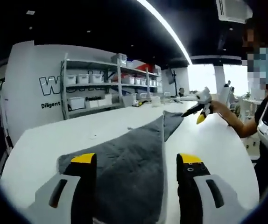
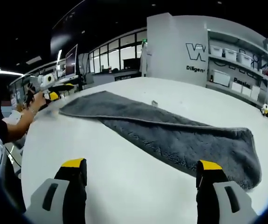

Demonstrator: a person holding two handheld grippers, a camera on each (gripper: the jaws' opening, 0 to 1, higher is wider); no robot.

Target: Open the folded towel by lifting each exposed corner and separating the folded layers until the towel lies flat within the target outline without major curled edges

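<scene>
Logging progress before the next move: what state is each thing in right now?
Grey terry towel: lying on the table, stretched long, still folded, one end tapering to a point.
White table: bears the towel.
Left gripper: open, jaws either side of the towel's near end.
Right gripper: open, holding nothing, short of the towel.

Lots of bare white table [image 2: 124, 186] all around the gray towel [image 2: 171, 135], near and far. Small bits on the table's far side, and shelves [image 1: 101, 88] with boxes well beyond its far edge.
</scene>
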